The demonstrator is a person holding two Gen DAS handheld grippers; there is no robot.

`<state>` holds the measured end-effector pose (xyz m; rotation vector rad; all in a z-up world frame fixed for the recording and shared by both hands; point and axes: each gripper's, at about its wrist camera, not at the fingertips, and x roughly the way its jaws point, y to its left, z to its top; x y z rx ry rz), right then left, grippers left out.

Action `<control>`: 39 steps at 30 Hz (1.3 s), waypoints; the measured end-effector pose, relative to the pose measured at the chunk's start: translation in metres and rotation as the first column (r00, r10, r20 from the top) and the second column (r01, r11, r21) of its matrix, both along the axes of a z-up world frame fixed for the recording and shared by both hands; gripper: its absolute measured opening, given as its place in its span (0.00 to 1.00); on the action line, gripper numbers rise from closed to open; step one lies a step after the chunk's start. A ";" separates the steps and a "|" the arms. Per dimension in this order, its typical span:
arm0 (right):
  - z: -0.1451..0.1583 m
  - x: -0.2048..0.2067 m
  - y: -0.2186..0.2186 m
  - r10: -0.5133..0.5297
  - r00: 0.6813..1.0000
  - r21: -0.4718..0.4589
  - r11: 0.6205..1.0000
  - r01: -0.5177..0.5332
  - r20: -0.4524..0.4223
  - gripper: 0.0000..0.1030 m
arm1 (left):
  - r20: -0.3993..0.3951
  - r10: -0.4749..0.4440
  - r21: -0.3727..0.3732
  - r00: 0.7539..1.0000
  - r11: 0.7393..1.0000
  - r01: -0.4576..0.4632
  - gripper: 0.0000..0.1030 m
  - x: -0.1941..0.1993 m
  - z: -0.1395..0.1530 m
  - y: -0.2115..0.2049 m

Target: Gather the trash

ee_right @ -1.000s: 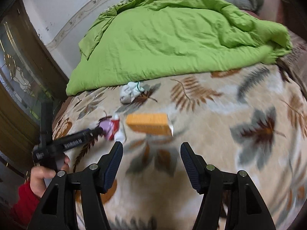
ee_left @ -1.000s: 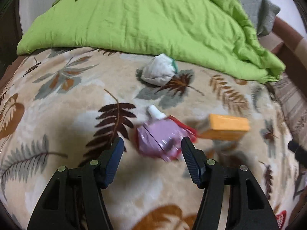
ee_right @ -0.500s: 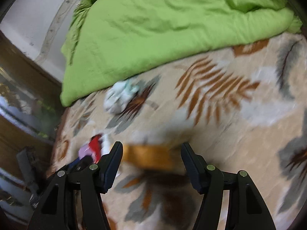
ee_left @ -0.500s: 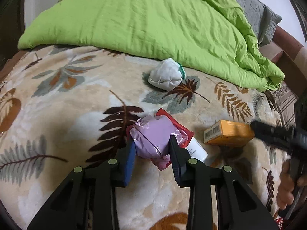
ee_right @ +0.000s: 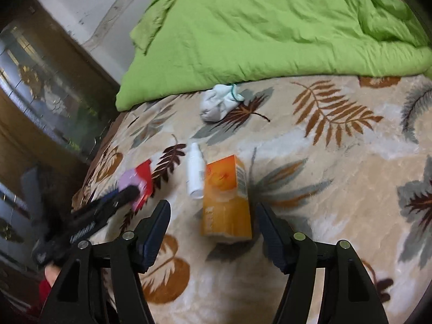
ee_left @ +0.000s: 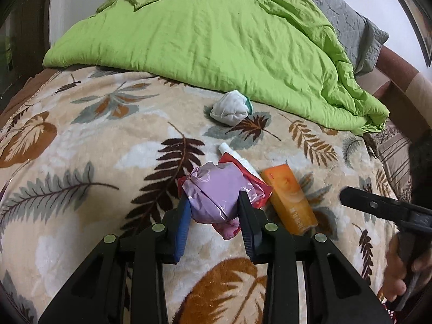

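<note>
In the left wrist view, the left gripper (ee_left: 213,210) is clenched on a crumpled lilac wrapper (ee_left: 216,191), its pads pressing both sides of the bundle, which is wadded together with a red wrapper (ee_left: 259,189) and sits over the leaf-patterned blanket (ee_left: 89,145) of the bed. Just behind it lies a white bottle (ee_left: 237,156), its cap end pointing away toward the green duvet (ee_left: 216,43) and its lower part hidden behind the wrappers. Just beside these to the right lies an orange box (ee_left: 290,197) flat on the blanket, its long axis running from near the camera away and slightly left. A balled white sock (ee_left: 229,108) rests farther back, near the duvet's edge. The right gripper (ee_left: 383,208) shows at the right edge, with a hand (ee_left: 399,280) behind it. In the right wrist view, the right gripper (ee_right: 213,229) is released, its jaws opening, with the near end of the orange box (ee_right: 226,202) between the fingertips and untouched; the box's long axis points away from the camera. The white bottle (ee_right: 195,172) lies alongside the box on its left, cap end pointing away. The left gripper (ee_right: 113,202), blurred, holds the lilac wrapper (ee_right: 129,181) and red wrapper (ee_right: 144,175) farther left.
</note>
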<state>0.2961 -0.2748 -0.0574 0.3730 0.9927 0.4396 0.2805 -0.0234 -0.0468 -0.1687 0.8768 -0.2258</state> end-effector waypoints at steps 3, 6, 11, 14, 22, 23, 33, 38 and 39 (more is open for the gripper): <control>-0.017 0.007 0.016 0.017 0.999 -0.022 1.000 -0.018 -0.027 0.69 | -0.005 0.011 0.005 1.000 1.000 -0.011 0.32 0.001 -0.005 0.003; -0.029 0.008 0.028 0.020 0.999 -0.062 0.998 -0.023 -0.038 0.69 | -0.013 0.012 0.003 1.000 1.000 -0.012 0.32 0.003 -0.009 0.003; -0.042 0.010 0.045 0.012 0.999 -0.166 0.986 -0.020 -0.048 0.57 | 0.005 0.007 0.029 1.000 1.000 -0.007 0.32 0.001 -0.009 -0.001; -0.044 0.007 0.045 -0.006 0.999 -0.182 0.983 -0.002 -0.047 0.53 | 0.008 0.010 0.029 1.000 1.000 -0.010 0.32 -0.001 -0.009 -0.001; -0.035 -0.030 0.036 -0.116 0.992 -0.156 0.982 0.108 -0.049 0.50 | 0.029 0.015 0.037 0.999 0.999 -0.016 0.32 -0.022 -0.003 0.001; -0.032 -0.038 0.034 -0.126 0.991 -0.150 0.982 0.119 -0.044 0.50 | 0.029 0.016 0.038 0.999 0.999 -0.017 0.32 -0.028 -0.003 0.001; 0.003 -0.130 0.035 -0.191 0.979 -0.157 0.967 0.200 0.075 0.50 | 0.073 0.012 0.060 0.997 0.998 -0.016 0.32 -0.085 0.004 -0.006; 0.017 -0.167 0.034 -0.240 0.959 -0.171 0.949 0.264 0.148 0.50 | 0.119 -0.013 0.120 0.993 0.993 -0.001 0.32 -0.117 0.009 -0.021; 0.019 -0.174 0.034 -0.250 0.955 -0.176 0.945 0.277 0.161 0.50 | 0.125 -0.020 0.132 0.992 0.991 0.004 0.32 -0.123 0.009 -0.024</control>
